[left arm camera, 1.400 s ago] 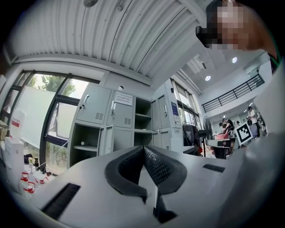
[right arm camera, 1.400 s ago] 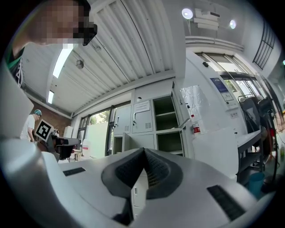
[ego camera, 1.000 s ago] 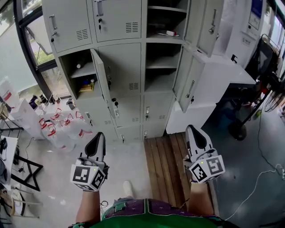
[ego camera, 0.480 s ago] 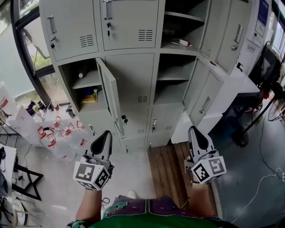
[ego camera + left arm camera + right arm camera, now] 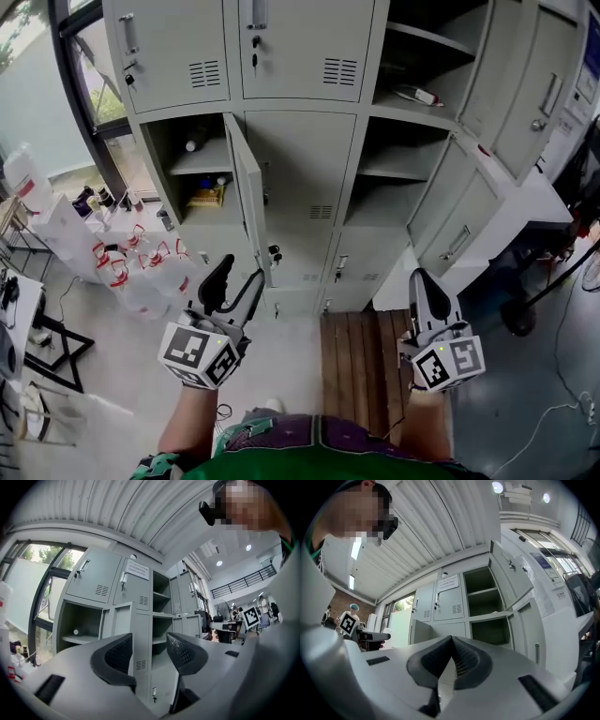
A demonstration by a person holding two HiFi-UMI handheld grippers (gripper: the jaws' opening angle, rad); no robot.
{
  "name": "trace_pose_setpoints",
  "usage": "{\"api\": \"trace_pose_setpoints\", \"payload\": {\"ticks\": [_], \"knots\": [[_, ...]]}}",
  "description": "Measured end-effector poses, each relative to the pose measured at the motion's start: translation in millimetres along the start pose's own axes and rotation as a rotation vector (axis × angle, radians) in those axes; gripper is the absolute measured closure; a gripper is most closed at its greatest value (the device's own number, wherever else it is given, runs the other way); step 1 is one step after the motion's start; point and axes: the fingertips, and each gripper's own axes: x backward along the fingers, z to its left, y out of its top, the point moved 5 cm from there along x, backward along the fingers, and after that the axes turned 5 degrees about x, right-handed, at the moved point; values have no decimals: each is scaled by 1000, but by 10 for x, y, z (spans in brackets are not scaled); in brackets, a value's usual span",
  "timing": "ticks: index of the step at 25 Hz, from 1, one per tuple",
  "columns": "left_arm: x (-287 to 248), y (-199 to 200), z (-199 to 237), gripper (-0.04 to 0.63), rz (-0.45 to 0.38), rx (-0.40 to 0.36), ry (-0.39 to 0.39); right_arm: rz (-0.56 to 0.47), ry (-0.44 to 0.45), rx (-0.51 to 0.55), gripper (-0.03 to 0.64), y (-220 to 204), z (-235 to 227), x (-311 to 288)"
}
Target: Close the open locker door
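Note:
A bank of grey lockers [image 5: 300, 56] fills the head view. One middle-row door [image 5: 249, 195] stands swung out edge-on, and beside it its compartment [image 5: 200, 169] holds a bottle and a yellow pack. My left gripper [image 5: 238, 279] hovers just below and in front of that door. Its jaws have just been opening and stand apart with nothing between them. In the left gripper view the same door [image 5: 123, 620] shows ahead beyond the left gripper [image 5: 150, 649]. My right gripper [image 5: 420, 279] is shut and empty, in front of the right-hand lockers; the right gripper [image 5: 451, 643] shows its pads pressed together.
Further locker doors hang open on the right, one in the middle row [image 5: 459, 230] and one above [image 5: 530, 84]. A wooden pallet [image 5: 361, 361] lies on the floor below. White jugs [image 5: 122, 267] crowd the floor at left, next to a black stand [image 5: 56, 347].
Both grippers have moved forward toward the lockers, which now look larger and nearer. The left jaws went from shut to wide apart. The right jaws stayed shut.

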Motion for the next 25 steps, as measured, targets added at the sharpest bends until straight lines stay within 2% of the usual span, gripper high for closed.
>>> {"api": "trace_pose_setpoints", "payload": {"ticks": [7,11,18,25], "knots": [[-189,-55,-101,368,-4,-61,62,-20,61,-9,611,43,-160,94],[-347,-69,-143,367,0,-94,73,-34,74,-11,611,65,-246,184],[-579,-209,73,368,51,-95,93,-33,59,-19,611,-20,-200,123],[-881,-436,428,368,120,-32,102,-22,29,-12,611,-68,-150,-45]]}}
